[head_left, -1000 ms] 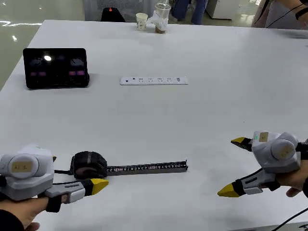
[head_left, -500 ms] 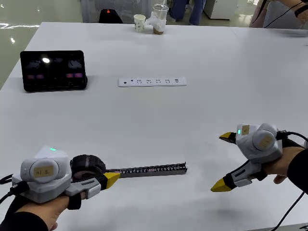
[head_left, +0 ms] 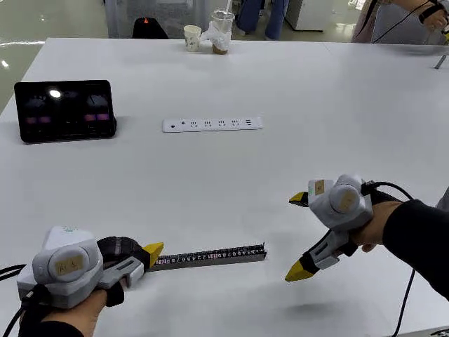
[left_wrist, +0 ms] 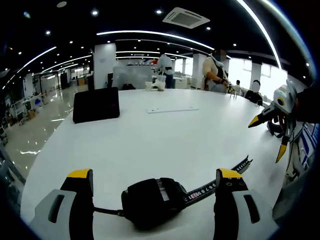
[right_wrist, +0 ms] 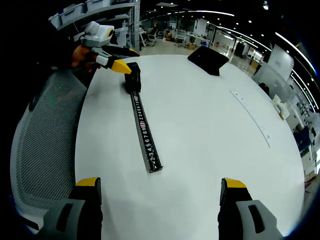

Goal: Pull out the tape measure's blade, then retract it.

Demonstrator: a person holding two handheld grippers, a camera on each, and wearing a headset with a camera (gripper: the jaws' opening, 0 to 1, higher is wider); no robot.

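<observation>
Left claw (left_wrist: 155,174) gapes around the tape case (left_wrist: 155,202) on the bench (head_left: 295,98), jaws clear of it, likely poised to pin it. The blade (head_left: 210,255) lies drawn out rightward. Right claw (head_left: 296,236), spread and empty, hovers near its tip, probably to guide retraction.

Open tabletop (head_left: 280,161) between blade tip (head_left: 261,250) and right tool (head_left: 296,236); power strip (head_left: 212,124), tablet (head_left: 64,110) well beyond.

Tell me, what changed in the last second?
The left hand-held gripper slid forward; its open jaws now straddle the black round tape measure case. The right hand-held gripper, open, drifted toward the tip of the dark numbered blade, which stayed pulled out.
</observation>
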